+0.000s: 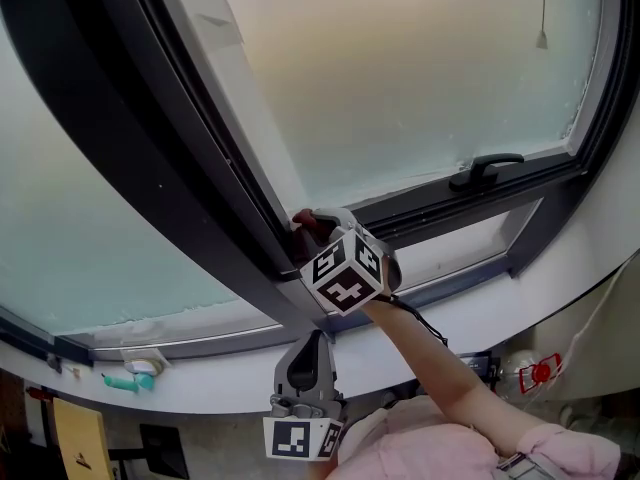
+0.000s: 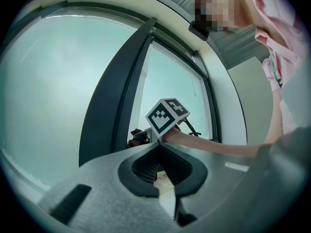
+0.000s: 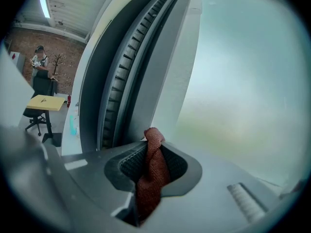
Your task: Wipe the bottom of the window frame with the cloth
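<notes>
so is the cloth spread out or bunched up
Bunched up. The cloth is a twisted red strip pinched between the right gripper's jaws, its end poking past the tips.

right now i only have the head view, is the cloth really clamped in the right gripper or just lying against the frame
Observer: Clamped. In the right gripper view the red-brown cloth is pinched between the jaws of the right gripper, with a tuft poking past the tips.
Operator: and the left one, carrying anything
Observer: No. The left gripper has its jaws together with nothing between them.
Operator: what's next to the cloth tip
Observer: A ribbed track runs along the dark frame beside it. I cannot tell whether the cloth touches the frame.
</notes>
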